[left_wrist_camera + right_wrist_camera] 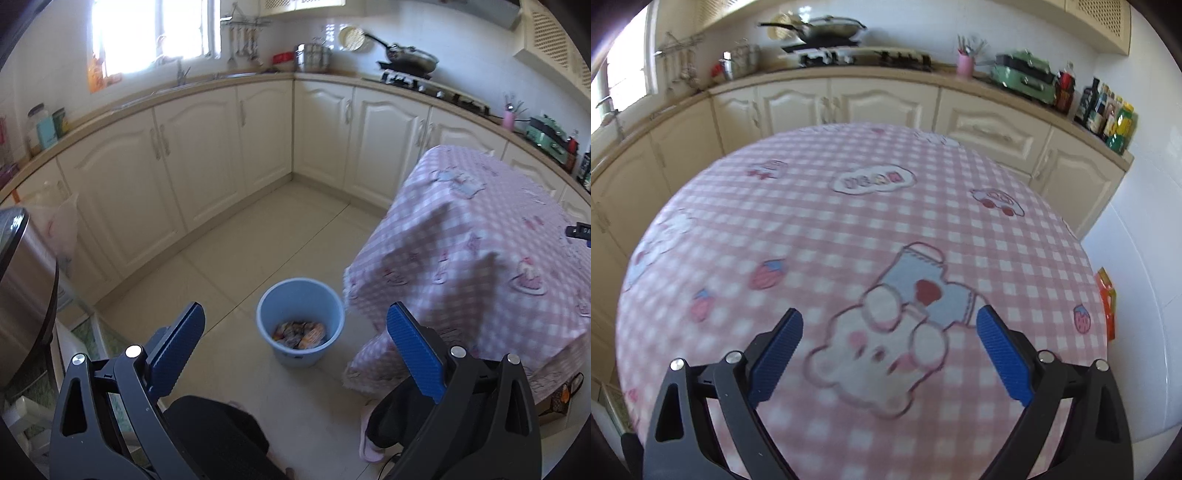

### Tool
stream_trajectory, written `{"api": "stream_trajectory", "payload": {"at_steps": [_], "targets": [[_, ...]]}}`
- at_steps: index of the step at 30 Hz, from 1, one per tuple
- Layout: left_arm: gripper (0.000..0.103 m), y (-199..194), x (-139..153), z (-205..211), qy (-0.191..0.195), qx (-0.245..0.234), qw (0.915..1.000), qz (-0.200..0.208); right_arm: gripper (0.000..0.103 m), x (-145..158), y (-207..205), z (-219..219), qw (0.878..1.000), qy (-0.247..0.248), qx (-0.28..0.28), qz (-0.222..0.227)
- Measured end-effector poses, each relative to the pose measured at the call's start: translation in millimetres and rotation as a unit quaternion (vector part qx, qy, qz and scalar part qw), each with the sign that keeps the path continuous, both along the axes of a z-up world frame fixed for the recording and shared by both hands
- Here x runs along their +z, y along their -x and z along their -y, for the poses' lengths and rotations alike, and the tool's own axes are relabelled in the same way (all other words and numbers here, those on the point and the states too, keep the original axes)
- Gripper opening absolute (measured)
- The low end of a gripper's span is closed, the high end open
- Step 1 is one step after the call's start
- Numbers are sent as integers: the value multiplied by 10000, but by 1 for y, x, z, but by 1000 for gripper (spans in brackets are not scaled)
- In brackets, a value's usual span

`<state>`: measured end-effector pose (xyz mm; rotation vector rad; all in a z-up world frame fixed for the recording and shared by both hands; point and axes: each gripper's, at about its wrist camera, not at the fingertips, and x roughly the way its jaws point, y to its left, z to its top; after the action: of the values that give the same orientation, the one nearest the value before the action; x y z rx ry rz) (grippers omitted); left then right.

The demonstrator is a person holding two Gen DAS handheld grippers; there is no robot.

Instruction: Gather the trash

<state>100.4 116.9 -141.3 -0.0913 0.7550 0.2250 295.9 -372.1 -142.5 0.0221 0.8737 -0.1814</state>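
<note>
Left gripper (295,332): you held it wide apart, nothing between the jaws; blue ribbed pads (415,350) on black angular arms with silver pivot pins. It hung in the air above the floor, touching nothing.
Right gripper (888,334): you held it just as wide, also empty; same blue ribbed pads (777,356). It hovered over the tabletop; contact with the cloth could not be told.
Bin (301,319): round pale-blue plastic bucket, smooth walls, upright on the floor just beside the hanging corner of the tablecloth, seen between your left gripper's fingers.
Trash (299,334): crumpled wrappers, orange and dark, lying in the bottom of the bin.
Tablecloth (849,221): soft-looking pink-and-white check, printed with a bear, strawberries and a milk bottle; it draped over the table edges in folds. The part under your right gripper was bare.
Floor (258,240): pale glossy tiles with thin grout lines.
Cabinets (207,155): cream panelled doors, arched mouldings, metal handles, under a beige counter.
Your legs (218,435): dark fabric at the bottom of the left view, a pink slipper (367,443) beside the table.
</note>
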Motion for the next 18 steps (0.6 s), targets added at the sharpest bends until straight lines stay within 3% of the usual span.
{"api": "stream_trajectory", "payload": {"at_steps": [4,8,11,18], "targets": [[95,-3,-17,-25,153,301,9992,-216,93,-13,-37,17,9994,-23,-126,-308],[95,-8,-35,-45,327,477,9976,-368,96,-22,-62,23,9986,-416,-105,-310],[95,-14,-48,-55,397,556,9966,-470,98,-25,-77,21,9989,-388,-115,-247],[95,-28,-84,-73,598,614,9943,-640,99,-22,-85,21,9987,-431,-101,-249]]}}
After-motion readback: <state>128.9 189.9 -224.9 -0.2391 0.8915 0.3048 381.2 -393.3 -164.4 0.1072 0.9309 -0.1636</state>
